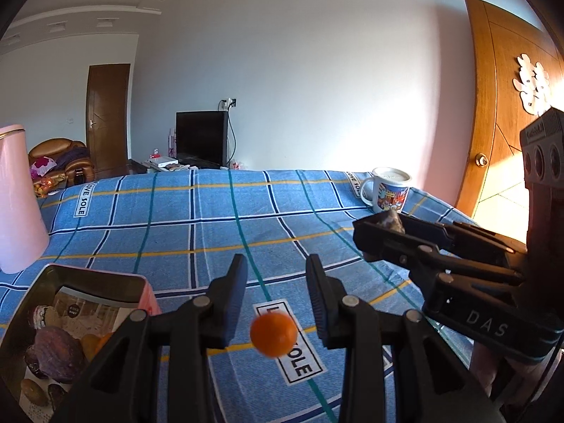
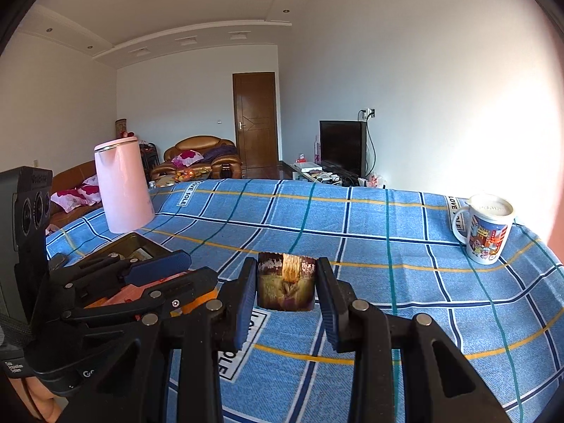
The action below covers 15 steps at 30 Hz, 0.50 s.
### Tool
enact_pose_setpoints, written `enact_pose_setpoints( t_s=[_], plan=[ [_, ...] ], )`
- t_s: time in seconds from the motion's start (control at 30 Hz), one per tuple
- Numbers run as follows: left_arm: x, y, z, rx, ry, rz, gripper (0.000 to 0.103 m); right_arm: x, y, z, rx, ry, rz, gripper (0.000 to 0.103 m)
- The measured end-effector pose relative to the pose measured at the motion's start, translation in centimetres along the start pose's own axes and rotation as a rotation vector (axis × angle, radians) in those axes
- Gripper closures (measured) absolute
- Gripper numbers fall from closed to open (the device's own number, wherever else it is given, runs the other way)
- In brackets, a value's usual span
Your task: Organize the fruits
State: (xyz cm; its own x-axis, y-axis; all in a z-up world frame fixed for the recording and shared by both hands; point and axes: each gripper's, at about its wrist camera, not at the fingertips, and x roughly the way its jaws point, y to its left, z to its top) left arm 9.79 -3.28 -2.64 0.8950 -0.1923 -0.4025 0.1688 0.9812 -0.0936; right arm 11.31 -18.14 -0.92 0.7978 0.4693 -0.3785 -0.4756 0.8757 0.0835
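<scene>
My left claw [image 1: 276, 299] is spread, an orange [image 1: 273, 333] blurred at centre-bottom between its fingers, probably dropping. My right claw [image 2: 286, 283] pinches a brown fruit [image 2: 285, 283] mid-frame, likely bound for the tin [image 1: 46, 282] lower left.
</scene>
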Motion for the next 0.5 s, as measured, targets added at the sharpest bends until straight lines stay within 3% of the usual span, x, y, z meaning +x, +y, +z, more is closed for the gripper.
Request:
enact_pose_setpoints(
  t_s=[0.3, 0.5],
  plan=[
    [-2.6, 3.9, -0.2, -0.053, -0.008, 0.036, 0.069, 0.8, 4.3, 1.0, -0.038, 0.000, 0.089, 0.068],
    [-3.5, 6.3, -0.5, -0.104, -0.004, 0.032, 0.069, 0.8, 4.7, 0.9, -0.040, 0.009, 0.077, 0.068]
  ],
)
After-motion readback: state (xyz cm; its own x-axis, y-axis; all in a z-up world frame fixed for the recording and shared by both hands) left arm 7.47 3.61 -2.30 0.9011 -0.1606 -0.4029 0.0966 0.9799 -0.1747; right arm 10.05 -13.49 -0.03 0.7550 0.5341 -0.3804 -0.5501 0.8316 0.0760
